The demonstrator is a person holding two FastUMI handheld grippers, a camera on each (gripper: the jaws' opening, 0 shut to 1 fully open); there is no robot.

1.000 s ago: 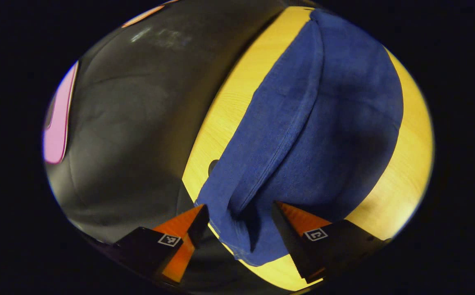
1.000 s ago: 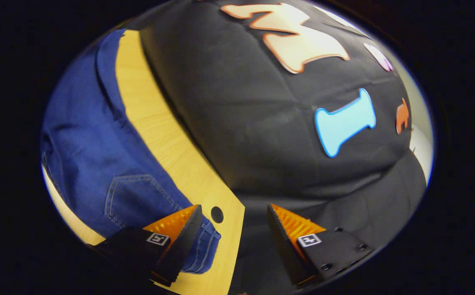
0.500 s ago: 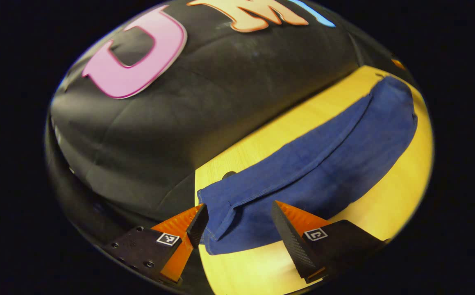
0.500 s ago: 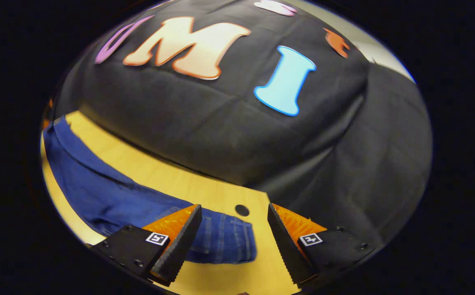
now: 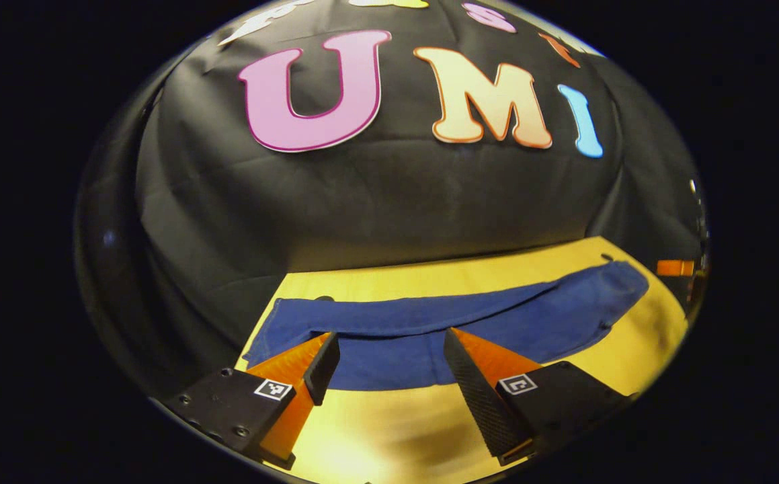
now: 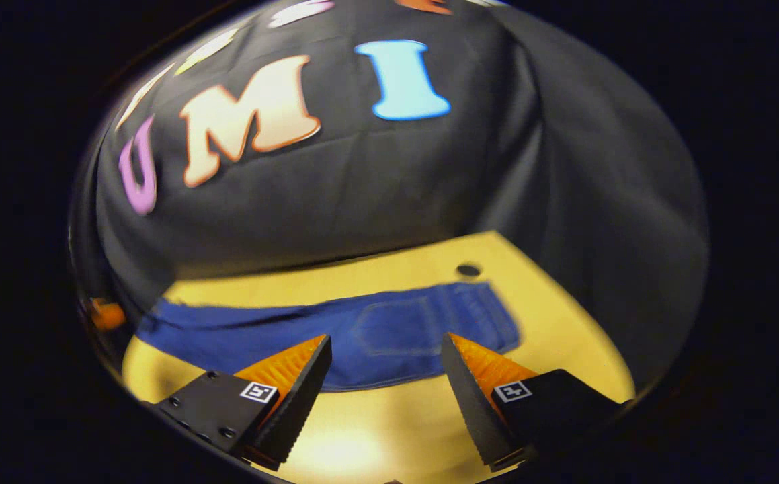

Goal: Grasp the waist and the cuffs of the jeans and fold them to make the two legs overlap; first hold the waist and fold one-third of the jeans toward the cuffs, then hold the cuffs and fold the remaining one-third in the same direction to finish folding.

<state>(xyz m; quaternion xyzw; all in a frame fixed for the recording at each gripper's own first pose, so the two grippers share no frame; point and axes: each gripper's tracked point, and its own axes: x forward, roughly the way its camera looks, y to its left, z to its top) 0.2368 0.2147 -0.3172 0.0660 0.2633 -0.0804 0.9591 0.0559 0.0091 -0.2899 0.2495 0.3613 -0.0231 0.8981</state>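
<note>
— Both grippers stand with fingers spread and nothing between them. The left gripper (image 5: 389, 349) hangs above the near part of the wooden table (image 5: 396, 430), short of the jeans (image 5: 429, 336).

— And the right one?

— The right gripper (image 6: 386, 353) is the same: fingers wide apart, held over bare table on the near side of the jeans (image 6: 362, 329), not touching the cloth.

— Where do the jeans lie?

— Flat on the table (image 6: 376, 437), stretched out crosswise in a long blue band, parallel to the back edge, with a strip of bare wood between them and the black cloth wall (image 5: 376, 202). In the left gripper view a fold line runs along their length, one layer lying on another. In the right gripper view the end with a stitched back pocket (image 6: 396, 329) lies toward the right, near a small dark hole (image 6: 468, 270) in the tabletop.

— Anything else on the table?

— An orange object (image 5: 675, 267) sits at the far right edge in the left gripper view, too small to tell what it is.
</note>
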